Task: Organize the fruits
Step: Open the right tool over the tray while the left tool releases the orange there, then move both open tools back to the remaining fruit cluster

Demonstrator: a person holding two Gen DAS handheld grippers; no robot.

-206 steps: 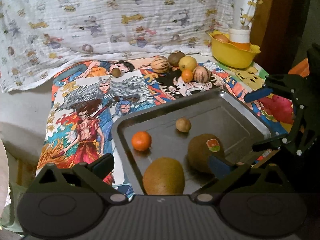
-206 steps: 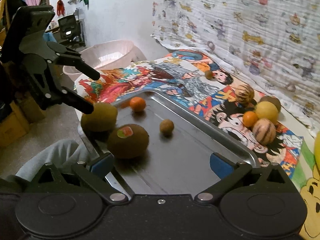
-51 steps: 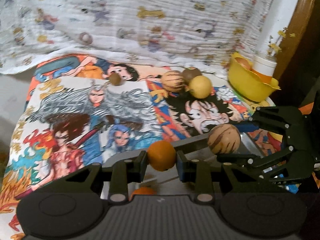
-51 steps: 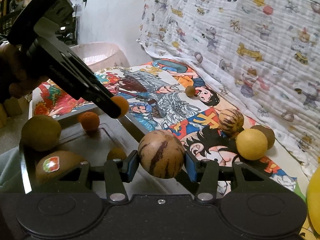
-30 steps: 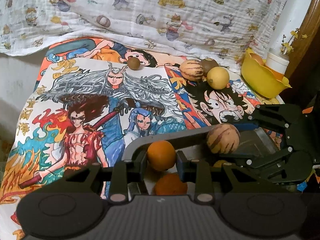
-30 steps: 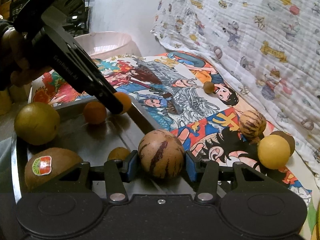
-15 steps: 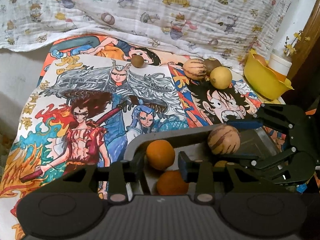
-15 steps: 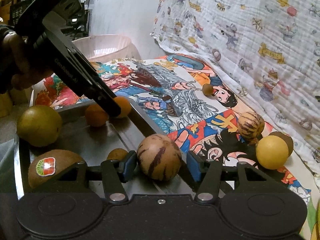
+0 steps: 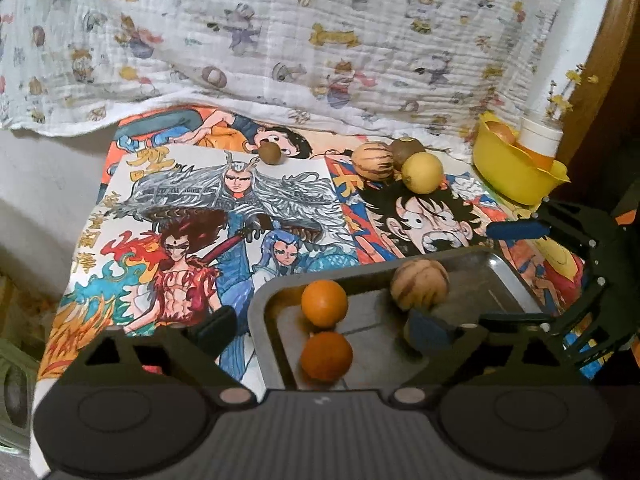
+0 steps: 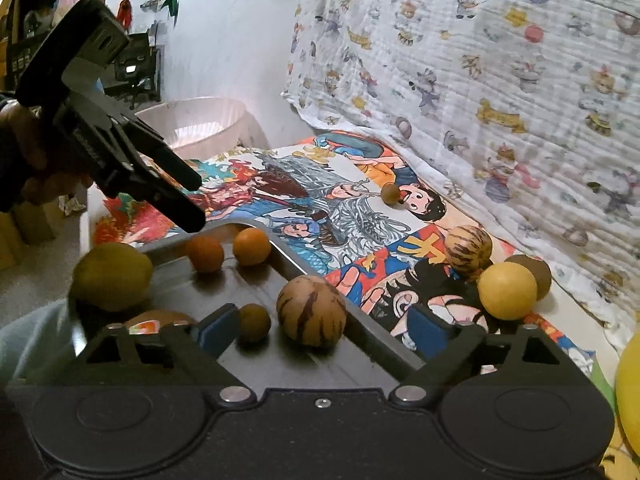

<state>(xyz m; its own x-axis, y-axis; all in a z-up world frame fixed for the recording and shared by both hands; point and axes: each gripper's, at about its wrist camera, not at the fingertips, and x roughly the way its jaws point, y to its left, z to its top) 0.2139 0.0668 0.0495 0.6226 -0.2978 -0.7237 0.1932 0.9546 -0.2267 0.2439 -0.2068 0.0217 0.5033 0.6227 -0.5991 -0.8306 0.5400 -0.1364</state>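
Yellow characters on the poster (image 9: pixel 224 216), hardly legible.

White cartoon-print blanket (image 9: pixel 320 40) hangs as backdrop, bottom edge draped onto table w/ anime-print cloth (image 9: pixel 224 208). Brown wooden post (image 9: pixel 600 60) at far right of left view. Right view: plain white wall (image 10: pixel 232 32) beyond, pale pink plastic tub (image 10: pixel 200 120) near table's far end, dark shelf w/ clutter (image 10: pixel 136 68) in background corner. Dim indoor light.
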